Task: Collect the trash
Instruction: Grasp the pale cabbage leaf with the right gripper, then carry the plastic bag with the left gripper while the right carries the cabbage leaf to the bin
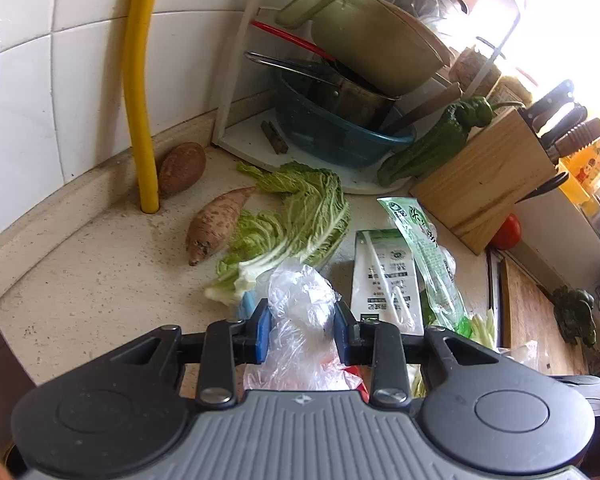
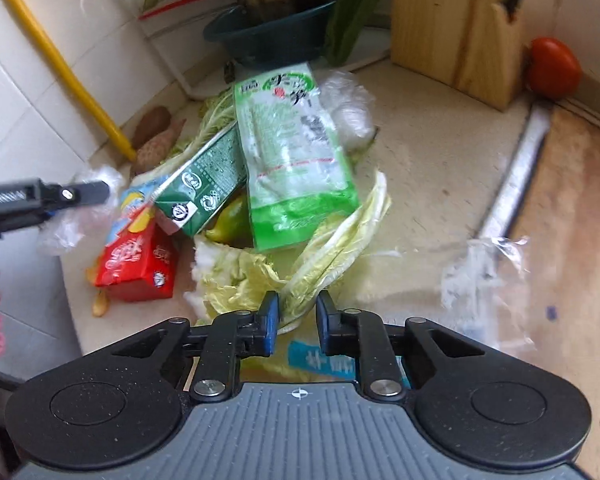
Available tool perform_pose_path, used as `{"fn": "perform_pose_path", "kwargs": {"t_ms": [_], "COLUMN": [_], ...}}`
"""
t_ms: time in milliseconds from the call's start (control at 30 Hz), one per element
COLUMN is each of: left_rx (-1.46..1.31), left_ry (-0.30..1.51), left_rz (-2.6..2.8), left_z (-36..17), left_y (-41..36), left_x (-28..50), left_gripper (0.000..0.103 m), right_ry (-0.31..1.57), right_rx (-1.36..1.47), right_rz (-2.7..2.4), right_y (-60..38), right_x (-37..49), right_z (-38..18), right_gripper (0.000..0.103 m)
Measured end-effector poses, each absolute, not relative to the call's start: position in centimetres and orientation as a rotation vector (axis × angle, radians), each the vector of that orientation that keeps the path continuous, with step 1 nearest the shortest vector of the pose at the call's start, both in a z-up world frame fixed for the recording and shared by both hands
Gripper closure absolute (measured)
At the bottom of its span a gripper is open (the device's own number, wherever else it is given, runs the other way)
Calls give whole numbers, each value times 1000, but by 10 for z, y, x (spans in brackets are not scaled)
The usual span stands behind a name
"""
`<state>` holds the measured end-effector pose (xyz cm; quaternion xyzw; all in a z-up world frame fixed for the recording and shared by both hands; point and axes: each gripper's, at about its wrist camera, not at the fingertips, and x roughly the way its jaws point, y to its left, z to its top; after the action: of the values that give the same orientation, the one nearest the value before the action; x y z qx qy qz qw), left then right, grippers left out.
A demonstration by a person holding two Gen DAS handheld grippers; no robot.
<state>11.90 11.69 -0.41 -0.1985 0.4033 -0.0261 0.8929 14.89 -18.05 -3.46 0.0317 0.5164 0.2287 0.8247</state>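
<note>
Left wrist view: your left claw [image 1: 300,330] is clamped on the crumpled plastic bag [image 1: 300,300] above the tabletop [image 1: 100,280]; hold firm while lifting. Your right claw [image 2: 297,322], narrowly parted and empty, hovers over cabbage leaves [image 2: 252,272].

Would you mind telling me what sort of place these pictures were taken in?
Most likely a home kitchen counter. A wooden knife block stands by a dish rack stacked with pots and a basin, against a white tiled wall, and cabbage leaves and sweet potatoes lie on the worktop.
</note>
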Motion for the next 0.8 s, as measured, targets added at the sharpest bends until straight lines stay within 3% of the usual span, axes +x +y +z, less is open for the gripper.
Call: {"fn": "perform_pose_path", "kwargs": {"t_ms": [433, 800], "left_rx": [-387, -352], "left_ry": [836, 806], "left_rz": [-80, -94], "left_z": [0, 17], "left_y": [108, 92], "left_x": [114, 100], "left_gripper": [73, 73], "right_ry": [1045, 887], "right_rx": [273, 445], "right_rz": [552, 582], "right_y": [-208, -231], "right_x": [120, 121], "right_z": [-1, 30], "right_gripper": [78, 77]}}
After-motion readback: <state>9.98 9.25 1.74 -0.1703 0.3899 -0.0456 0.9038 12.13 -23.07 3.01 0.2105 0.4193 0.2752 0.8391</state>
